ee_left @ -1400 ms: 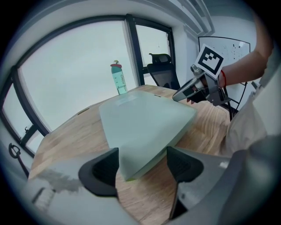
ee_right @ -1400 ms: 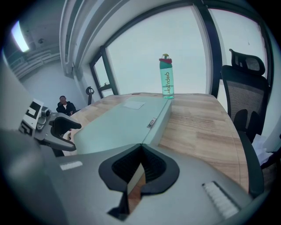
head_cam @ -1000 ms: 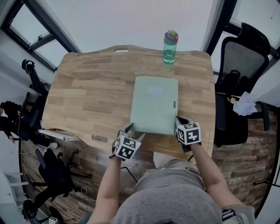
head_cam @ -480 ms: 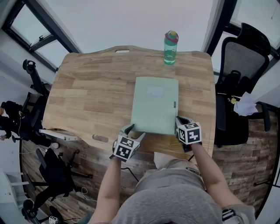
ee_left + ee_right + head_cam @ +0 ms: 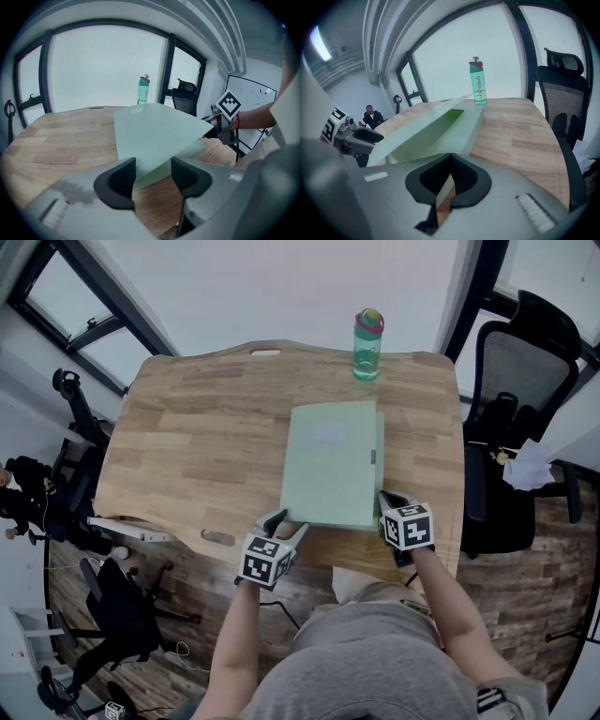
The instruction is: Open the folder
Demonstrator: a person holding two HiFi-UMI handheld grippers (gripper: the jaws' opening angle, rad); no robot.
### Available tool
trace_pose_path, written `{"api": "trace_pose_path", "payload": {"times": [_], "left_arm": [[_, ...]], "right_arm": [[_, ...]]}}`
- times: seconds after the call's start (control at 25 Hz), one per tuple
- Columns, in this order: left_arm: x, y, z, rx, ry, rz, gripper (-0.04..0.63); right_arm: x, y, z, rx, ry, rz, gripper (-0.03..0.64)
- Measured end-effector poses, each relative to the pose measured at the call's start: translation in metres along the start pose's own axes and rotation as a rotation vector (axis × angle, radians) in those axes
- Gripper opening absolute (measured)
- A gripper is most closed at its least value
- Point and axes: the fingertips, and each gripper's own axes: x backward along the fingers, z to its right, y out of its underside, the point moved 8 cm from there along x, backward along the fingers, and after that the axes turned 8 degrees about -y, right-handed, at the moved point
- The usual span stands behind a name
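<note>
Green folder (image 5: 328, 460) corner pinched by right tool (image 5: 386, 500), tilted downward, forearm extended.

The only lettering stands on the green water bottle (image 5: 477, 84): a dark word runs lengthwise down its side in the right gripper view, too small to spell out with certainty. The cubes on the left claw (image 5: 284, 524) and the right claw (image 5: 389, 502) carry black-and-white square code markers (patterns, not letters). The pale label patch (image 5: 330, 434) on the folder (image 5: 333, 484) shows no legible print, and the marks on the whiteboard (image 5: 255, 96) are too faint to read.
</note>
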Motion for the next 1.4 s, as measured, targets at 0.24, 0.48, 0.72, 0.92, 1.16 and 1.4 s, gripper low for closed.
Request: {"api": "trace_pose_path", "payload": {"times": [0.24, 0.48, 0.72, 0.92, 1.16, 1.4], "left_arm": [[0.009, 0.005, 0.000, 0.025, -0.075, 0.058, 0.206], [0.020, 0.002, -0.007, 0.035, -0.178, 0.134, 0.122], [0.028, 0.001, -0.016, 0.037, -0.227, 0.183, 0.075], [0.033, 0.002, -0.022, 0.048, -0.269, 0.208, 0.057], [0.037, 0.008, -0.037, 0.122, -0.337, 0.223, 0.051], [0.040, 0.016, -0.058, 0.228, -0.418, 0.211, 0.051]], "right_arm": [[-0.001, 0.000, 0.000, 0.007, -0.003, -0.001, 0.002], [-0.004, -0.002, -0.007, 0.056, 0.001, -0.013, 0.002], [-0.006, -0.003, -0.008, 0.055, 0.001, -0.019, 0.002], [-0.006, -0.003, -0.008, 0.066, 0.002, -0.023, 0.002], [-0.007, -0.002, -0.010, 0.074, 0.013, -0.029, 0.002], [-0.007, -0.004, -0.012, 0.111, 0.023, -0.066, 0.002]]}}
